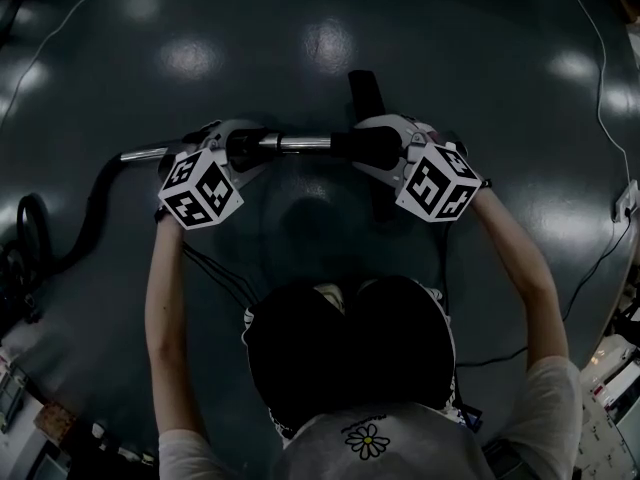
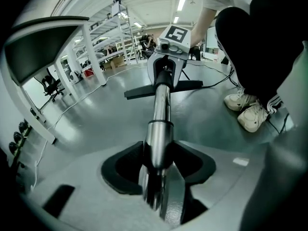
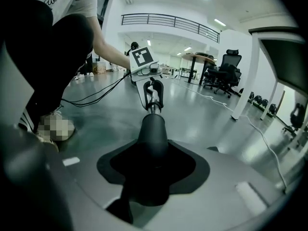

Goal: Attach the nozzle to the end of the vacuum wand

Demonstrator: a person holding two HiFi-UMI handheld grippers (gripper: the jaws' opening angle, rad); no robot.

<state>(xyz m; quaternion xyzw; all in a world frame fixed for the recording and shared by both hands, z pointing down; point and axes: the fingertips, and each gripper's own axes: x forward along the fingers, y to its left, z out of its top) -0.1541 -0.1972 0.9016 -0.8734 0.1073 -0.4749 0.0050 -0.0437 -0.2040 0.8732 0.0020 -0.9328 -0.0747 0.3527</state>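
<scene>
2 grips: left gripper (image 2: 156, 174) clamps the metal wand (image 1: 300, 144); right gripper (image 3: 147, 170) clamps the black nozzle (image 3: 153, 129), touching the wand's right end.

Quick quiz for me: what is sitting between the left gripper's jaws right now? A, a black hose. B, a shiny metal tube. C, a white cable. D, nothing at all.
B: in the left gripper view, the left gripper is closed around the shiny metal wand tube, which runs straight out from between its jaws.
</scene>
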